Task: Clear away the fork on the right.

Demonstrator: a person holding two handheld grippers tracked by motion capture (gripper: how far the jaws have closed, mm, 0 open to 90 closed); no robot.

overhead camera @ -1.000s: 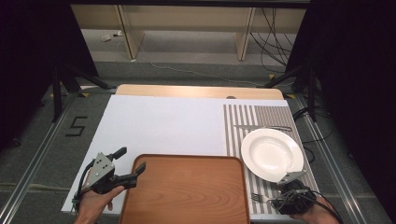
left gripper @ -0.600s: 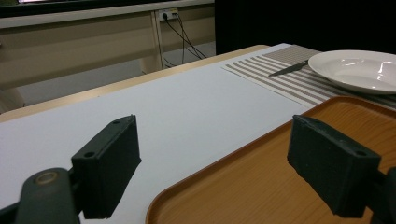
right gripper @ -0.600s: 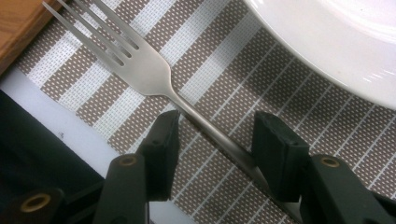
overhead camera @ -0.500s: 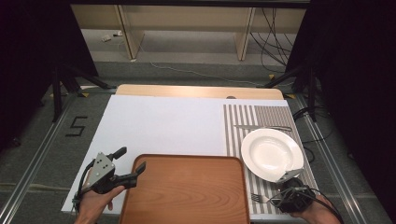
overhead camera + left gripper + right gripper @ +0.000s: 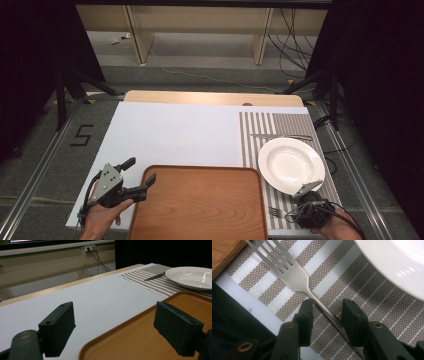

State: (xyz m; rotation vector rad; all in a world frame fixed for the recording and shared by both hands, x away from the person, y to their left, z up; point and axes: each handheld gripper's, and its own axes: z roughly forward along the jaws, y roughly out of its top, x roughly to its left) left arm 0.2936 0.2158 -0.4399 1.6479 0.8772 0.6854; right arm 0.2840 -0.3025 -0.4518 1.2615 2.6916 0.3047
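Our right claw (image 5: 325, 315) has just been drawing its jaws inward around the fork (image 5: 294, 277), and the fork's handle now runs between them. The right gripper view shows the handle lying against one pad while a sliver of striped mat is visible beside the other, so we judge the pads have not yet clamped: the claw is narrowed around the handle, not pinching it. The fork lies flat on the striped placemat (image 5: 260, 131) at the near right corner of the tabletop (image 5: 175, 130), its prongs pointing toward the wooden tray (image 5: 200, 200) and its handle passing just beside the near rim of the white plate (image 5: 290, 165).

For the work in hand, that narrowing tells us the grasp on the fork is under way and nearly complete (a little more closing should seat both pads on the handle). The handle is thin and sits low on the mat, so we think the pads could slide off it unless they bite squarely.

Our left claw (image 5: 122, 332) is spread wide and holds nothing; it straddles the near left corner of the tray, one jaw over the wood and the other over the white sheet (image 5: 100, 300). A knife (image 5: 280, 136) rests on the mat beyond the plate, untouched
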